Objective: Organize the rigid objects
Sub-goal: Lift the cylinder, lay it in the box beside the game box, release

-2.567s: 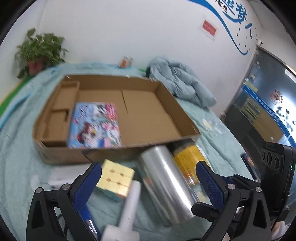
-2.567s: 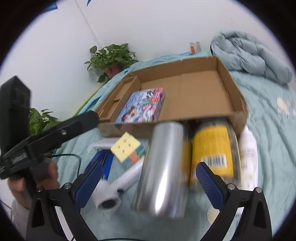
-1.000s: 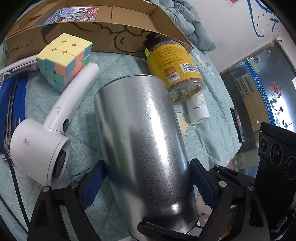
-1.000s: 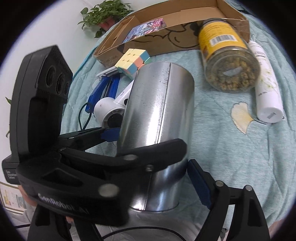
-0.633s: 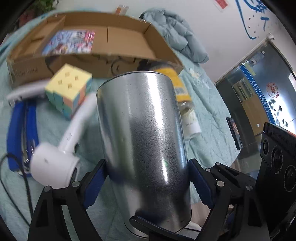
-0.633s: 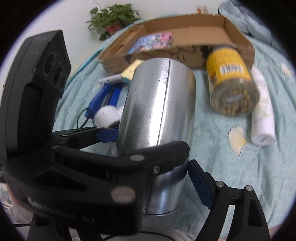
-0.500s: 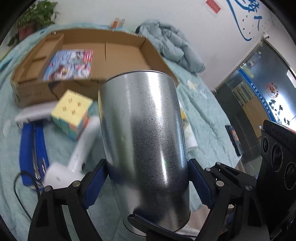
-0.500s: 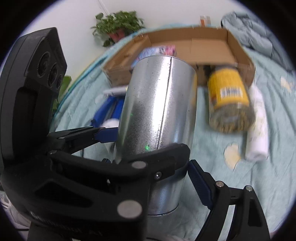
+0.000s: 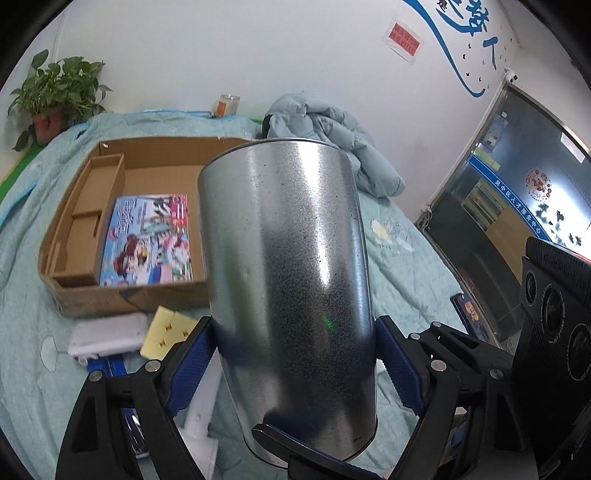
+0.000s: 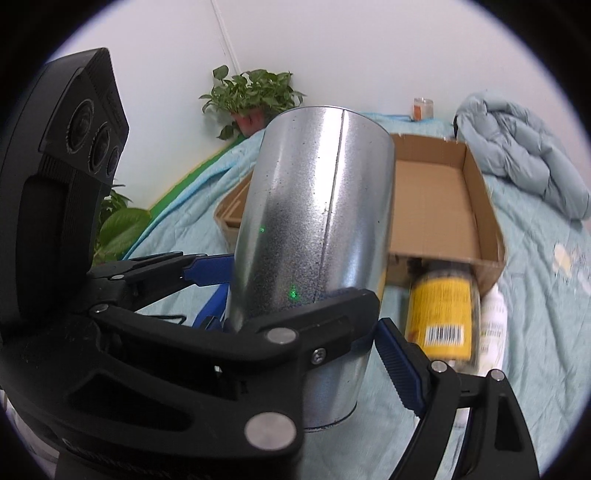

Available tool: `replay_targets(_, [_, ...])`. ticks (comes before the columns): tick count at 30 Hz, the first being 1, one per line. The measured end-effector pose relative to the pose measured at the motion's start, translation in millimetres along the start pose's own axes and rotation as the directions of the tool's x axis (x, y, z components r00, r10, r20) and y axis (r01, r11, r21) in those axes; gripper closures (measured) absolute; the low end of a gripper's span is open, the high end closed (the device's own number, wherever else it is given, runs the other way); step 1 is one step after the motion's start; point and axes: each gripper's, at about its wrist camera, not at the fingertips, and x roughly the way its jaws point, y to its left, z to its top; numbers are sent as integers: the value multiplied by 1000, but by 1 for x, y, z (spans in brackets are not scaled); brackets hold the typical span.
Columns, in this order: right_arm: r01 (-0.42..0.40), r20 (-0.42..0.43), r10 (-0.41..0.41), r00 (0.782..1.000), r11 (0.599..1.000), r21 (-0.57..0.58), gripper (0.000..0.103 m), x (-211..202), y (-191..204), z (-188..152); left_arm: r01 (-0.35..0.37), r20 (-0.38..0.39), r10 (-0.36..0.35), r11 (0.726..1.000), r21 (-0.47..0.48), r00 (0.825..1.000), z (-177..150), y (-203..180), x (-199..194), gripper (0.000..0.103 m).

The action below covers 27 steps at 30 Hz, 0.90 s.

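- Metal can (image 9: pixel 291 280), big, galvanized silver, plain sides with no label, one vertical seam visible in the right wrist view; held upright-ish in the air above the bed, wider open end away from the cameras, in front of the box.
- Left gripper (image 9: pixel 291 354): jaws spread wide, blue pads pressed on both sides of the can's lower half, holding it.
- Right gripper (image 10: pixel 306 343): jaws also wide, clamped on the same can near its base; its right blue pad touches the can wall, its left finger hidden behind the left gripper's black frame, which crosses the view.
- Cardboard box (image 9: pixel 74 295), shallow and open-topped, lies on the bed behind the can; narrow divider compartments along its left side.
- Picture book (image 9: pixel 147 240) lies flat in the box's main compartment, next to the dividers; colourful cartoon cover, title characters too small to read.
- Puzzle cube (image 9: pixel 166 328), yellow face up, on the bed just in front of the box, beside a white flat case (image 9: pixel 107 332).
- Jar (image 10: pixel 441 310) with yellow label and barcode lies on its side by the box's front wall; text blurred.
- White bottle (image 10: pixel 493 325) lies just beside the jar; print unreadable.
- Bedspread (image 9: pixel 406 280), light teal.
- Wall: red notice (image 9: pixel 402 36) and blue lettering, not legible.
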Motion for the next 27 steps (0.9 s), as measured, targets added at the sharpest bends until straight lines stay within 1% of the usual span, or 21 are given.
replay_targets(8, [20,74,-16,997,998,-55,18,3,-5,40,-19,80,16,999,34,997,45,6,-7,19])
replay_targets(15, [51,133,-39,990,995,-91,18,2,-13,68,-20,136,10,997,72,991,83,4,-13,19])
replay_targets(20, [56,143,-41,989,993,-105,18,9,-21,78,-20,142,10,998,67,990,103,10,-4,19])
replay_targets(23, [57,129,-43,991,993,-107,18,18,-25,85,-26,134,16,997,68,991,113,16,6,19])
replay_targets(27, [48,101,-37,994,993,-106,18,32,-32,90,-28,107,21,997,66,994,119,31,30,19])
